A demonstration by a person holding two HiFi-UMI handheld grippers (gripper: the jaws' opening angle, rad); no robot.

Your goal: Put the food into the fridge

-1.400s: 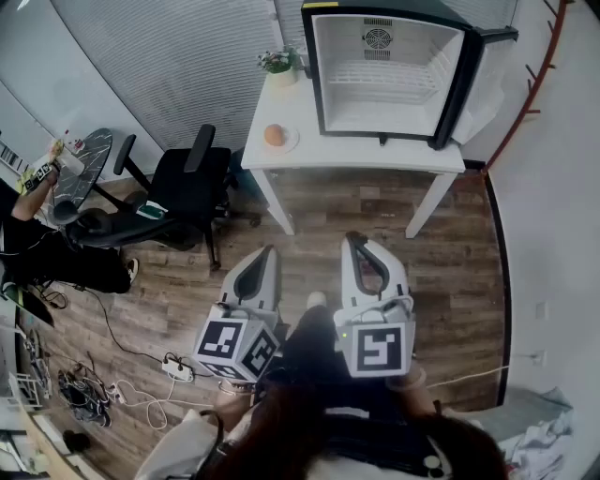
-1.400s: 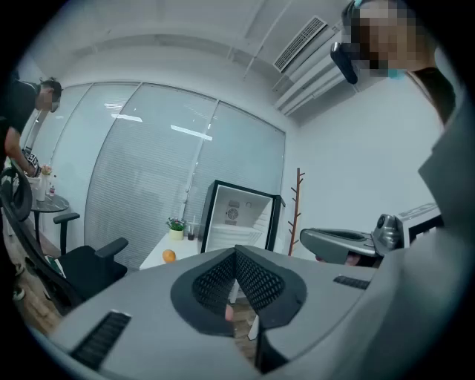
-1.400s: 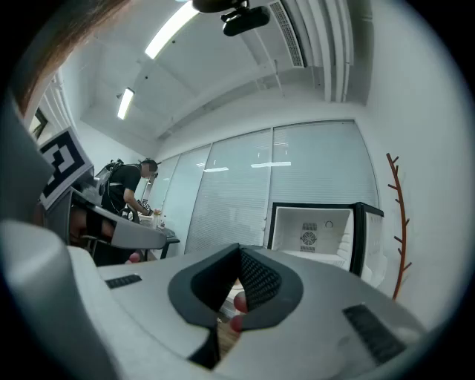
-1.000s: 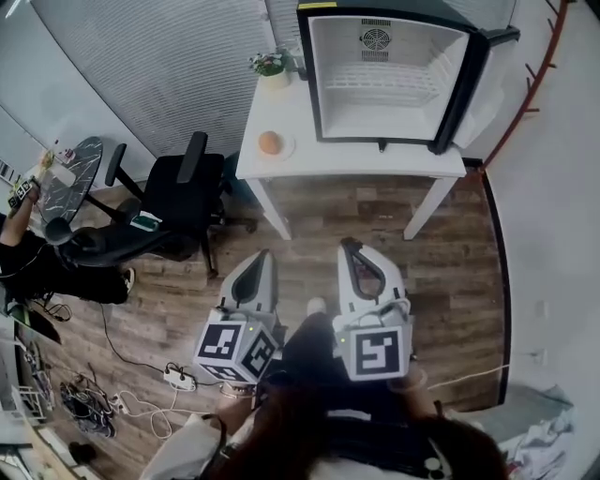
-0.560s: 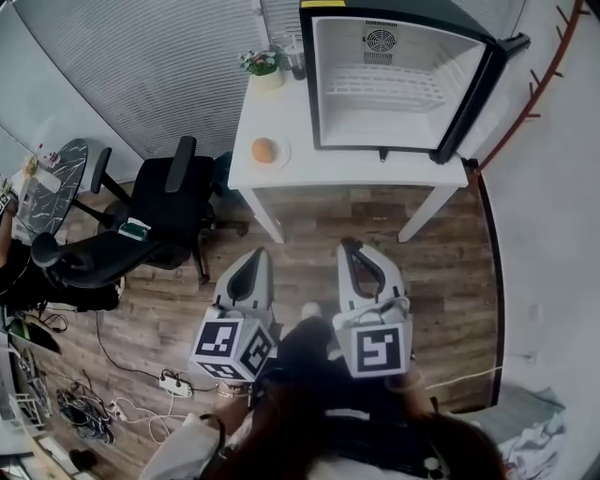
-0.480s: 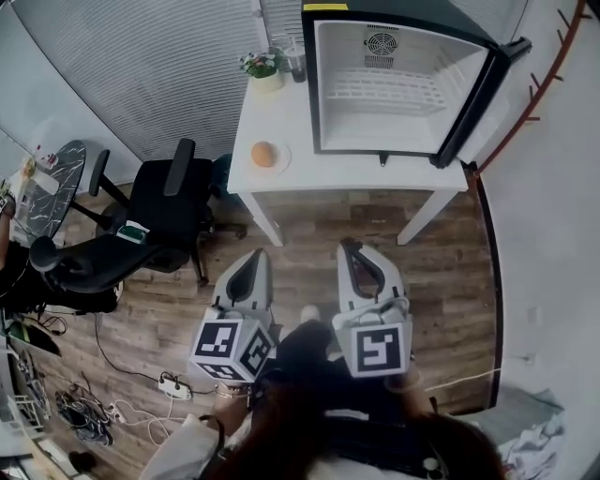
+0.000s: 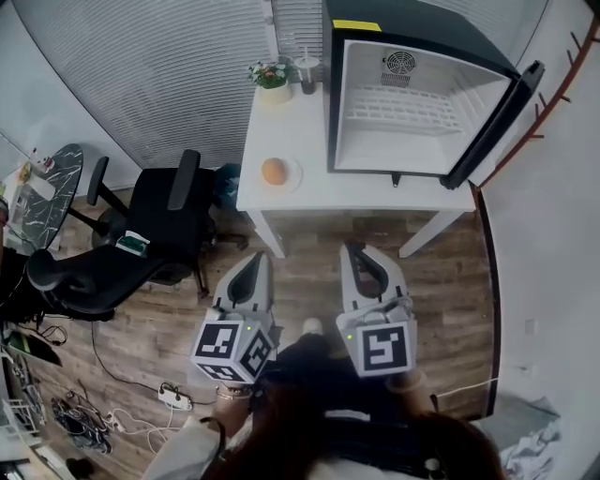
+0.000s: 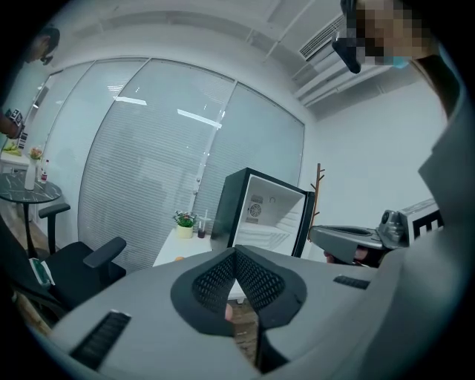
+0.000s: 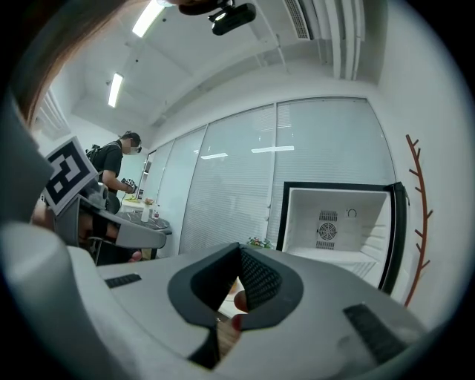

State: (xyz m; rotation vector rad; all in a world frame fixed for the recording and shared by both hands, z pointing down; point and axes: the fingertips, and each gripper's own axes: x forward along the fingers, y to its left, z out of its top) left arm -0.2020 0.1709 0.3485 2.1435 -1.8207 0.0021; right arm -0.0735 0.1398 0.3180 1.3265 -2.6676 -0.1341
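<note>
Left hand: you hold the left gripper (image 7: 256,262) low in front of your body. Its marker cube faces you and its nose points ahead toward the white table (image 7: 319,192), dipping only slightly below level.
Right hand: the right gripper (image 7: 354,251) sits just beside the left one and roughly parallel to it. It is close to level and aimed at the fridge (image 7: 412,23).
Left tongs: in the left gripper view the two dark meshed pads meet at their tips. They are closed, with nothing gripped.
Right tongs: the right gripper view shows the same, pads together and nothing between them.
Food: the orange (image 7: 274,171) lies on a small plate (image 7: 292,175) on the left part of the table. It sits nearer you than the potted plant (image 7: 272,75) and to the left of the fridge's open front.
Orange against the tongs: it lies ahead of both grippers and well apart from them, past a strip of wood floor (image 7: 450,272) and the table's near edge. It is almost in line with your left gripper and off to the left of your right gripper's line.
Fridge: it stands on the right part of the table, with the door (image 7: 492,127) swung open to the right. The white interior and its wire shelf face you.
</note>
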